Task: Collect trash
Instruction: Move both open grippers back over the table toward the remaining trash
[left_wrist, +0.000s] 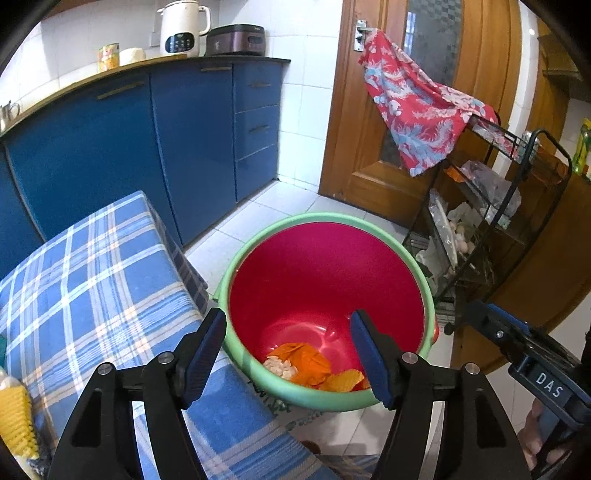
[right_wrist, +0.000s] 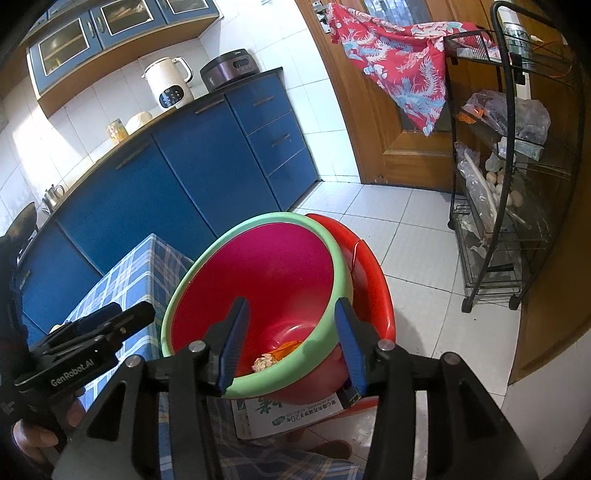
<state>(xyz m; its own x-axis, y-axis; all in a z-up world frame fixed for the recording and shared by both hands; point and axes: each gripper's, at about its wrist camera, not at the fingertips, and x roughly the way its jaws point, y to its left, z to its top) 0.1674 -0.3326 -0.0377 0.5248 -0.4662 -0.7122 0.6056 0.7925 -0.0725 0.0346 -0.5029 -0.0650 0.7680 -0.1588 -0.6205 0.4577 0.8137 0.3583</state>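
Below, orange scraps (left_wrist: 308, 363) in bucket (left_wrist: 236, 266), beyond both open, empty jaws

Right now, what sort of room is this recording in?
A home kitchen, most likely: blue cabinets under a dark counter carry an electric kettle and a cooker, with a wire rack of eggs and bags beside a wooden door.

My right gripper (right_wrist: 291, 345) hangs over the green-rimmed red bucket (right_wrist: 258, 280), jaws parted, nothing between them. Orange peel (right_wrist: 286, 349) and a pale crumpled scrap (right_wrist: 263, 362) lie on its bottom. Left gripper (right_wrist: 99, 326) sits beside the checked cloth (right_wrist: 140, 273).
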